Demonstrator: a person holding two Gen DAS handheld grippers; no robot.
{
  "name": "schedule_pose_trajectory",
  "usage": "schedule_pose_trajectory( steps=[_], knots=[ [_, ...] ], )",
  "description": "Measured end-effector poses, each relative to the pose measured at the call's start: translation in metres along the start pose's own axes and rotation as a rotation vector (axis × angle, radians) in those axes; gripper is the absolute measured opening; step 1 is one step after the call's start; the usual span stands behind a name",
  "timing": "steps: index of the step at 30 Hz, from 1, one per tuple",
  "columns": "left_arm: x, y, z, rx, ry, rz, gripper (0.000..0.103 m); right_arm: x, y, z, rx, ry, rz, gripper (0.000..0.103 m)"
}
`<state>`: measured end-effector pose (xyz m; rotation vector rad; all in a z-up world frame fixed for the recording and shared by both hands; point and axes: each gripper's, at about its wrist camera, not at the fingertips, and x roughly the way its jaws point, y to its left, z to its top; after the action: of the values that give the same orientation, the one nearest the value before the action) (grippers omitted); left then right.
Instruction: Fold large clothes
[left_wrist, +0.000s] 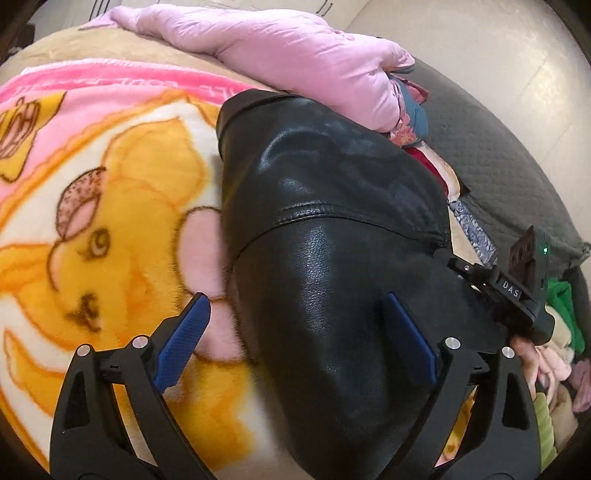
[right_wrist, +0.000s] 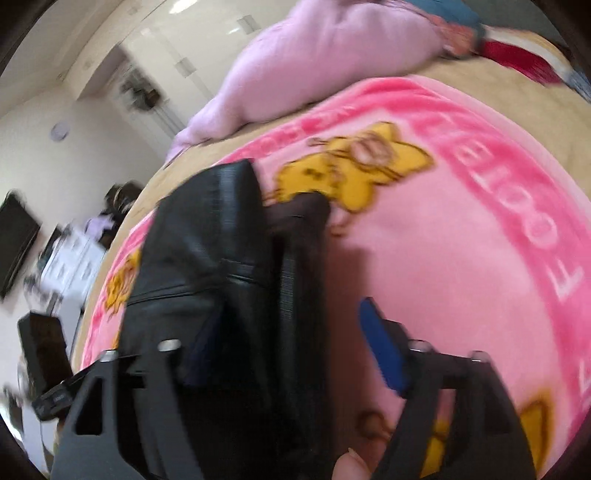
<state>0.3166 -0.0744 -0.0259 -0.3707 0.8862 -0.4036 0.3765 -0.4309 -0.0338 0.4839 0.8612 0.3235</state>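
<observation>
A black leather jacket (left_wrist: 325, 229) lies on a pink and yellow cartoon blanket (left_wrist: 110, 192), partly folded. My left gripper (left_wrist: 295, 321) is open just above it; its left blue pad (left_wrist: 184, 339) is over the blanket and its right pad (left_wrist: 410, 339) over the leather. In the blurred right wrist view the jacket (right_wrist: 207, 258) fills the lower left. My right gripper (right_wrist: 295, 354) is open there; its right blue pad (right_wrist: 384, 354) stands over the blanket (right_wrist: 461, 240) and its left finger is hidden by the leather. The right gripper's body (left_wrist: 517, 291) shows at the jacket's right edge.
A lilac padded coat (left_wrist: 288, 55) lies at the far side of the bed, also in the right wrist view (right_wrist: 317, 62). A heap of coloured clothes (left_wrist: 554, 339) sits at the right edge beside a grey quilted cover (left_wrist: 498, 155). A television and shelves (right_wrist: 22, 243) stand by the wall.
</observation>
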Motion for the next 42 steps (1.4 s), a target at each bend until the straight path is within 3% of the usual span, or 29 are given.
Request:
schedule_pose_trajectory(
  steps=[6,8,12,14,17,20,22,26,29,30,33,36,38,42],
  knots=[
    [-0.003,-0.02,-0.005,0.077,-0.037,0.057,0.088,-0.031,0.019,0.013,0.025,-0.058,-0.092,0.095],
    [-0.001,-0.024,-0.006,0.099,-0.041,0.071,0.088,-0.023,0.03,0.023,0.061,-0.012,-0.11,0.096],
    [-0.005,-0.03,-0.005,0.127,-0.054,0.114,0.088,0.018,0.04,0.04,0.109,0.153,-0.247,0.096],
    [-0.006,-0.033,-0.007,0.144,-0.058,0.127,0.088,0.028,0.039,0.04,0.117,0.134,-0.307,0.096],
    [-0.004,-0.036,-0.009,0.168,-0.058,0.137,0.089,0.027,0.028,0.028,0.16,0.068,-0.218,0.094],
    [-0.002,-0.037,-0.01,0.173,-0.063,0.13,0.092,0.025,0.019,0.021,0.151,0.023,-0.089,0.055],
    [0.0,-0.036,-0.011,0.162,-0.07,0.125,0.092,0.022,0.019,0.023,0.147,0.007,-0.059,0.034],
    [-0.003,-0.036,-0.014,0.159,-0.08,0.113,0.092,0.014,0.024,0.032,0.152,-0.023,0.075,0.017],
    [-0.007,-0.034,-0.012,0.153,-0.095,0.114,0.093,0.009,0.008,0.036,0.271,-0.054,0.309,0.017],
    [-0.007,-0.033,-0.011,0.147,-0.094,0.103,0.093,0.013,0.002,0.035,0.306,-0.044,0.323,0.017],
    [-0.001,-0.034,-0.013,0.151,-0.075,0.1,0.093,0.033,-0.02,0.026,0.351,-0.009,0.245,0.017],
    [0.006,-0.035,-0.016,0.15,-0.06,0.089,0.093,0.043,-0.034,0.021,0.383,0.007,0.225,0.017],
    [0.007,-0.035,-0.017,0.151,-0.058,0.086,0.093,0.042,-0.028,0.021,0.339,0.009,0.174,0.02],
    [0.005,-0.035,-0.018,0.142,-0.068,0.088,0.093,0.028,0.005,0.02,0.156,0.0,0.014,0.048]
  ],
)
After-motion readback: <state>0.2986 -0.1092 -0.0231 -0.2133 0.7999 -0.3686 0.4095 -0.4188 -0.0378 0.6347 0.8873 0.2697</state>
